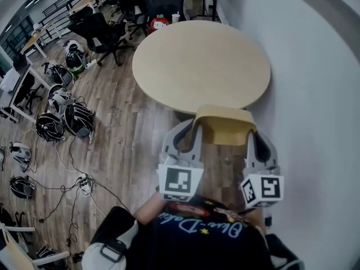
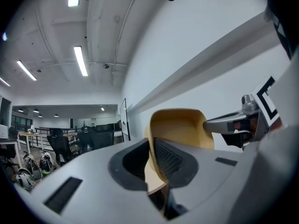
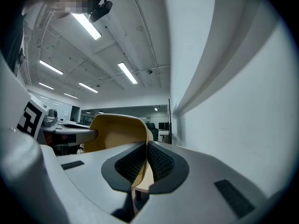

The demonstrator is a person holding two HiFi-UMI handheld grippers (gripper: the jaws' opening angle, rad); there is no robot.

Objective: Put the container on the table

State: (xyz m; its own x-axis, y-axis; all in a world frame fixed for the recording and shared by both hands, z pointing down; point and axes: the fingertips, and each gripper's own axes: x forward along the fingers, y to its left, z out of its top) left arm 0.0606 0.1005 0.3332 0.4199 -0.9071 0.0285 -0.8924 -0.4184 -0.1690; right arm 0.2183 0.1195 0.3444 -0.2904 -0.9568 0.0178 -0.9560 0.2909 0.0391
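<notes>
A tan, thin-walled container [image 1: 225, 125] hangs in the air just in front of the round beige table [image 1: 197, 61], overlapping its near edge in the head view. My left gripper [image 1: 194, 133] is shut on the container's left wall and my right gripper [image 1: 253, 135] is shut on its right wall. In the left gripper view the container [image 2: 180, 125] rim sits pinched between the ribbed pads of the left gripper [image 2: 152, 164], with the right gripper [image 2: 233, 125] visible across it. The right gripper view shows the container [image 3: 117, 132] wall clamped in the right gripper [image 3: 145, 164].
A white wall [image 1: 315, 94] runs close along the right. Black office chairs [image 1: 107, 35], a red object [image 1: 159, 22] and a white cup [image 1: 175, 18] stand beyond the table. Several helmet-like devices [image 1: 62, 117] and cables lie on the wooden floor at left.
</notes>
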